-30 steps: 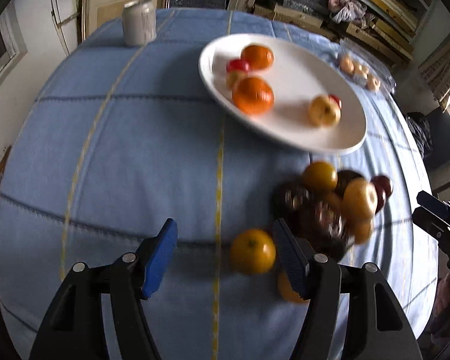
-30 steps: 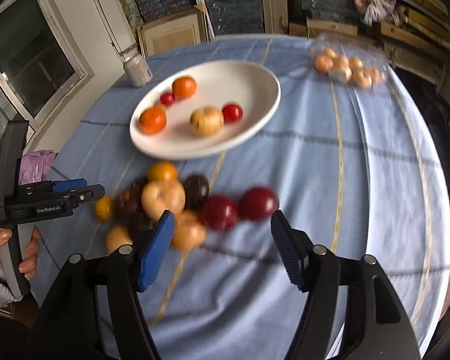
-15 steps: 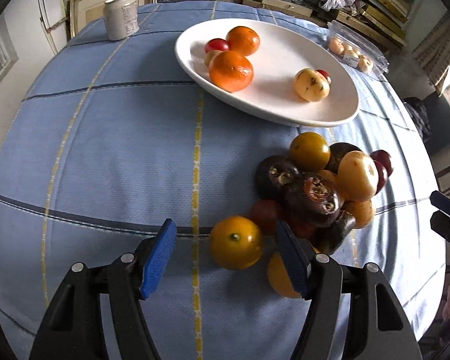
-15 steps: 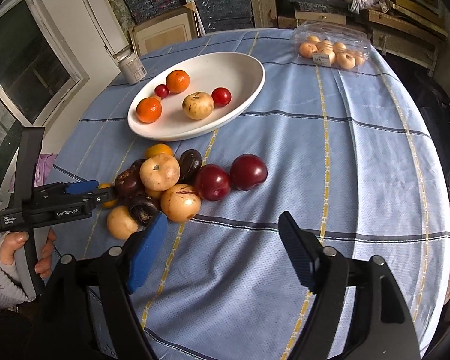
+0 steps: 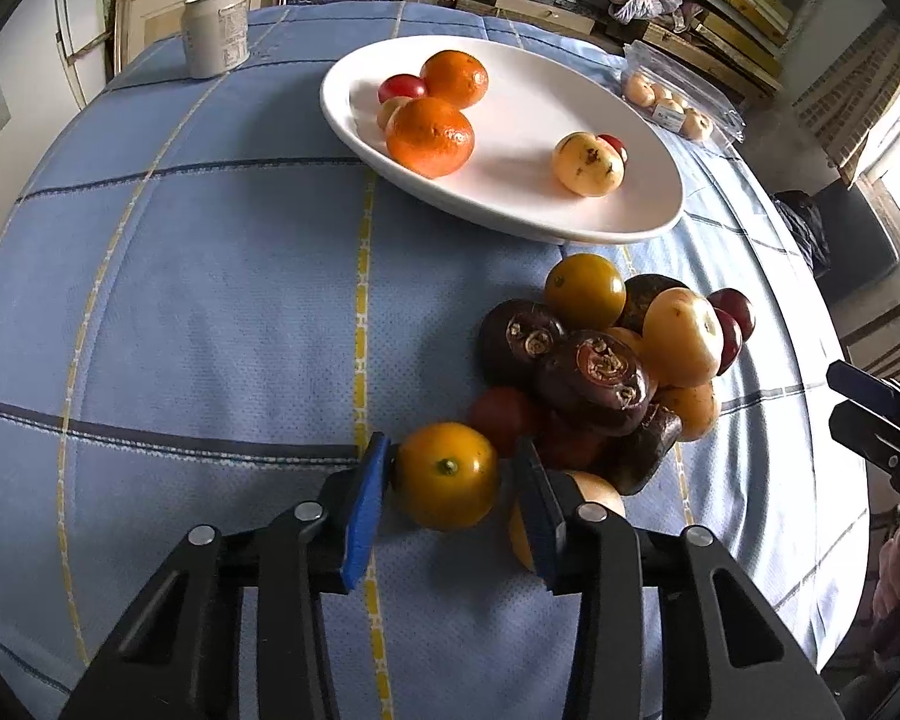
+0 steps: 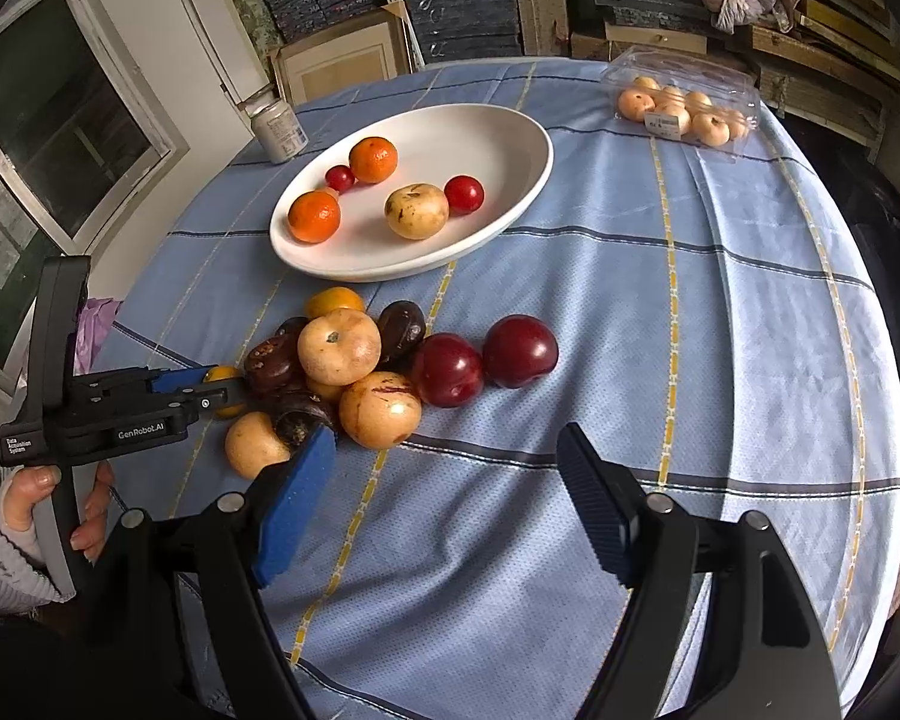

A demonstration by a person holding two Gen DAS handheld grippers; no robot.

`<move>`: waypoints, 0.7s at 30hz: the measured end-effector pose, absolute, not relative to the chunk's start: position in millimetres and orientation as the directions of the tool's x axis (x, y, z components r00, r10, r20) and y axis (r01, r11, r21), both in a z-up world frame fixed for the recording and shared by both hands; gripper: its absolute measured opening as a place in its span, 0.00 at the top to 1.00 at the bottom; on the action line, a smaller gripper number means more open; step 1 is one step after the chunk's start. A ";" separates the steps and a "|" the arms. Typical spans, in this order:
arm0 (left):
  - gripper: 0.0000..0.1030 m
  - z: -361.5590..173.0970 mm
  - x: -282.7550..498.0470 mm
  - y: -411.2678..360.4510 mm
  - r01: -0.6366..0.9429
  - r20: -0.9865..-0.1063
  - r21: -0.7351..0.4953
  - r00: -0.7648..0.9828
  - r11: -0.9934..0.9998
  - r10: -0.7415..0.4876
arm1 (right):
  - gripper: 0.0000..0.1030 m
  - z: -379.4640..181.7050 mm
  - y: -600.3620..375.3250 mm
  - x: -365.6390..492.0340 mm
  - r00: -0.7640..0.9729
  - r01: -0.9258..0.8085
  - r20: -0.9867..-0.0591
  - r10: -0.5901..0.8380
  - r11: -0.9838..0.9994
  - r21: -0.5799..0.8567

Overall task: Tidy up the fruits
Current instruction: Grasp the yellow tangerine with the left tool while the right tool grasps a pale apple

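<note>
A bench [image 6: 750, 312] draped in blue checked cloth is backed by stacked shelves [image 6: 480, 6]; a window [image 6: 48, 138] is set in the white wall [image 6: 150, 30] at left.

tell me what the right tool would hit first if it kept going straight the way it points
Probably the bare blue tablecloth: the right tool stands open with only cloth between its fingers. Farther along that line lie the two dark red plums, though depth is hard to judge in this fisheye view.

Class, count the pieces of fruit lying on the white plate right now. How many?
5: orange at the near left rim of the plate, orange behind, small red fruit between them, pale fruit mid-plate, red fruit beside it.
</note>
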State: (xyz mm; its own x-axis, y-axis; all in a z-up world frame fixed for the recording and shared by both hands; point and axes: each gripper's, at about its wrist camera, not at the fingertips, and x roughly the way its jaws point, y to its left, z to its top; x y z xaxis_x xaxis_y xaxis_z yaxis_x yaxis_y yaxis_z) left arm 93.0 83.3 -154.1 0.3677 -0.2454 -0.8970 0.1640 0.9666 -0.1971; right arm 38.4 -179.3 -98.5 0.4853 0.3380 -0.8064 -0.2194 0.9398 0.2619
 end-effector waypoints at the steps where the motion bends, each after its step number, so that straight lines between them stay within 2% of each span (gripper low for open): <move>1: 0.63 -154.7 92.5 84.2 0.164 -0.898 -0.200 0.364 0.966 -0.248 | 0.28 -98.9 -179.7 38.5 0.485 -0.218 -0.807 0.338 0.940 0.263; 8: 0.63 -154.0 86.9 84.2 0.173 -0.900 -0.185 0.366 0.967 -0.237 | 0.28 -100.1 -175.5 40.3 0.482 -0.225 -0.809 0.337 0.940 0.257; 14: 0.63 -153.0 81.4 89.1 0.161 -0.903 -0.161 0.374 0.974 -0.211 | 0.28 -95.0 -145.9 57.4 0.479 -0.313 -0.802 0.357 0.923 0.223; 21: 0.63 -147.4 72.6 102.1 0.126 -0.899 -0.160 0.390 0.979 -0.197 | 0.39 -108.9 -108.2 86.8 0.417 -0.382 -0.827 0.376 0.899 0.216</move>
